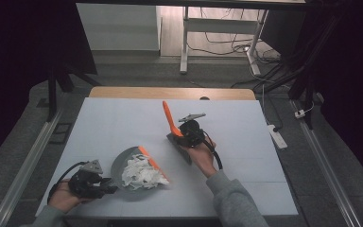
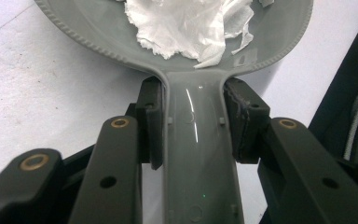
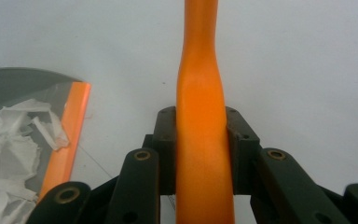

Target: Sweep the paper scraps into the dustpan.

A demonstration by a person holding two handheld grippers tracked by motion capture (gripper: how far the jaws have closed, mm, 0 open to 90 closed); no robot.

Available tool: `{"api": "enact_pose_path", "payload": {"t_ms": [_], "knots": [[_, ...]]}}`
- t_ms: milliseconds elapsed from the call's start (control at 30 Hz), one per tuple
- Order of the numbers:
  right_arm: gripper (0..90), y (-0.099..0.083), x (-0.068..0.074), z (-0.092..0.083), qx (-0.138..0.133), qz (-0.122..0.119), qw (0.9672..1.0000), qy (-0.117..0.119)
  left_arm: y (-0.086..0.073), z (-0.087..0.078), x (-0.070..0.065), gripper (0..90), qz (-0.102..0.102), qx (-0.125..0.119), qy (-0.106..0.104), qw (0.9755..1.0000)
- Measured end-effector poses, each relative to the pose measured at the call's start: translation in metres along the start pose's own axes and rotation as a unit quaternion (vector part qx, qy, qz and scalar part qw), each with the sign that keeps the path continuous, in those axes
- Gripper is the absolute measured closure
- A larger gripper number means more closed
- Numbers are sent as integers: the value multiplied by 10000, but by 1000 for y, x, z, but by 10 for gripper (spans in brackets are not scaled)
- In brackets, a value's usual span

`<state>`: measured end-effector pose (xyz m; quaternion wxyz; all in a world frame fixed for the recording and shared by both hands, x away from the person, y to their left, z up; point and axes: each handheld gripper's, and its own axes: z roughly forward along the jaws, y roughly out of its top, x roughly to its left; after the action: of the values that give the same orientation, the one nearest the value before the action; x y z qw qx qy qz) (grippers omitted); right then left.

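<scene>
A grey dustpan (image 1: 121,163) with an orange lip (image 1: 150,160) lies at the front left of the table and holds white paper scraps (image 1: 144,173). My left gripper (image 1: 108,186) is shut on its handle (image 2: 198,158); in the left gripper view the pads (image 2: 153,122) press both sides, and scraps (image 2: 186,25) fill the pan beyond. My right gripper (image 1: 182,135) near the table's middle is shut on a brush's orange handle (image 1: 168,116), whose grey head (image 1: 183,152) rests on the table. In the right gripper view the handle (image 3: 200,93) runs up between the pads, with the dustpan (image 3: 9,84) at left.
The white table top (image 1: 113,123) has a wooden strip along its far edge. Beyond it stand white desk legs (image 1: 185,42) amid floor cables. A power strip (image 1: 278,136) lies on the floor to the right, and metal rails run along both sides.
</scene>
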<state>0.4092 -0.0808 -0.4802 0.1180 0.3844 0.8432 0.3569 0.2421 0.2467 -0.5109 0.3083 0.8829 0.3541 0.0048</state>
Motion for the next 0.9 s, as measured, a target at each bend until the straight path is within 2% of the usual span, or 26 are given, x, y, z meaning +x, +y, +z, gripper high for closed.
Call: {"api": "enact_pose_path", "payload": {"t_ms": [200, 433, 733, 833, 900], "knots": [[704, 3, 15, 7, 88, -238, 9997, 48, 0, 0, -1, 619, -26, -3, 11, 10000], [705, 3, 29, 10, 155, -393, 9989, 177, 2, 1, -3, 619, -77, -12, 27, 10000], [704, 1, 52, 13, 248, -567, 9972, 431, 4, 3, -5, 619, -111, -11, 47, 9999], [704, 0, 62, 14, 252, -537, 9959, 677, 4, 4, -6, 619, -142, -15, 49, 9999], [704, 0, 71, 15, 263, -589, 9951, 746, 4, 5, -6, 619, -137, -7, 66, 9999]]}}
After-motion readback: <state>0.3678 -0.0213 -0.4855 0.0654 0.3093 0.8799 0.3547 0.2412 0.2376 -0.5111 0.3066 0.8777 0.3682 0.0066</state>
